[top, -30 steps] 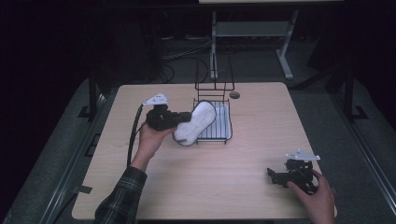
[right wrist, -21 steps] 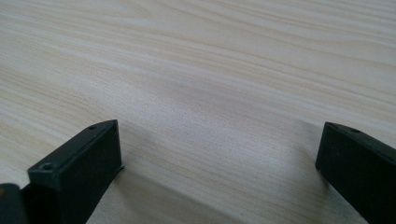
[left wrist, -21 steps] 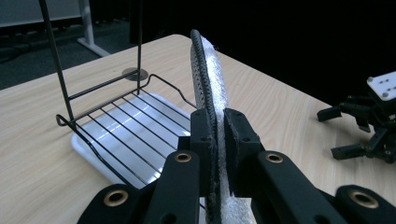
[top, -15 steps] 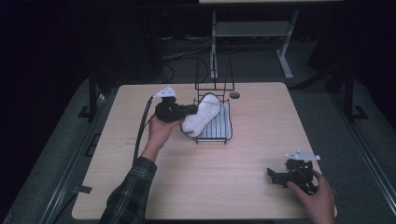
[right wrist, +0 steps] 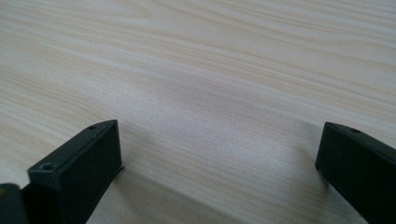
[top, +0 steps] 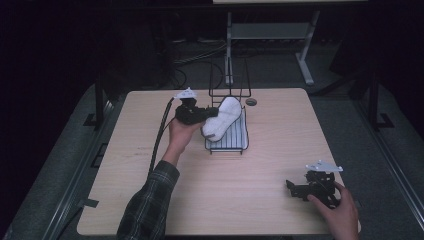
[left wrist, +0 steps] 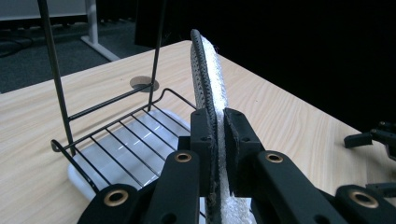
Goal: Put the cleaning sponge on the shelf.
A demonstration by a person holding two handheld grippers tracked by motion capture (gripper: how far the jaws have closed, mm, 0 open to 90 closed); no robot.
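Note:
A white slipper (top: 222, 122) with a dark edge is pinched upright between the jaws of my left gripper (top: 212, 112). It hangs tilted over a black wire rack (top: 235, 142) at the back middle of the table. In the left gripper view the pads (left wrist: 203, 130) press on both sides of the thin slipper (left wrist: 212, 74), with the rack (left wrist: 116, 135) below and to the left. My right gripper (top: 295, 189) rests on the table at the front right, a hand on it. Its jaws (right wrist: 219, 154) stand wide apart over bare wood.
The rack has tall wire uprights (top: 230, 80) at its far end and a white tray under it. A round cable hole (top: 251, 102) sits in the tabletop just behind the rack. Table legs and cables lie beyond the far edge.
My left gripper has carried the slipper toward the far side and a little down, from the rack's near left corner to over its middle. The right gripper has stayed still.

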